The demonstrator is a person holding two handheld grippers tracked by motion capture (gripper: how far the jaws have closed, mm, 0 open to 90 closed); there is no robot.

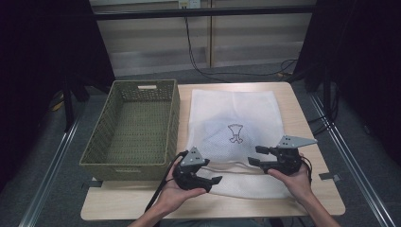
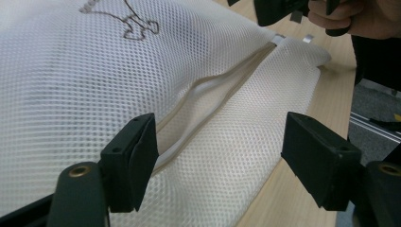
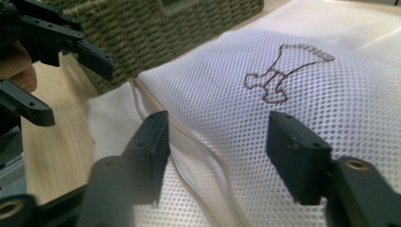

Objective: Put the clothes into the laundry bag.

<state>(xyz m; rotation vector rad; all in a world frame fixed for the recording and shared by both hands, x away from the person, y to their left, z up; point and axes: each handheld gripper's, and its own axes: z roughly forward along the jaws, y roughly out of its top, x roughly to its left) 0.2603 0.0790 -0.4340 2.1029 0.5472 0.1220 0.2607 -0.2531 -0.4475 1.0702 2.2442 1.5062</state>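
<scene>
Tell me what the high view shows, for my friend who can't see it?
A person holds open tongs in each hand, left tongs and right tongs, just above a white mesh bag on a wooden table. A green woven basket sits left.

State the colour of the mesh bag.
White mesh bag with a beige trim; the left gripper view shows it best.

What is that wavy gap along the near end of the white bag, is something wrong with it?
Nothing looks damaged. The mesh bag lies flat on the table beside the basket. Its beige-edged opening gapes and buckles in a wave instead of lying closed and straight. Both the left gripper and right gripper are open above it, holding nothing.
</scene>
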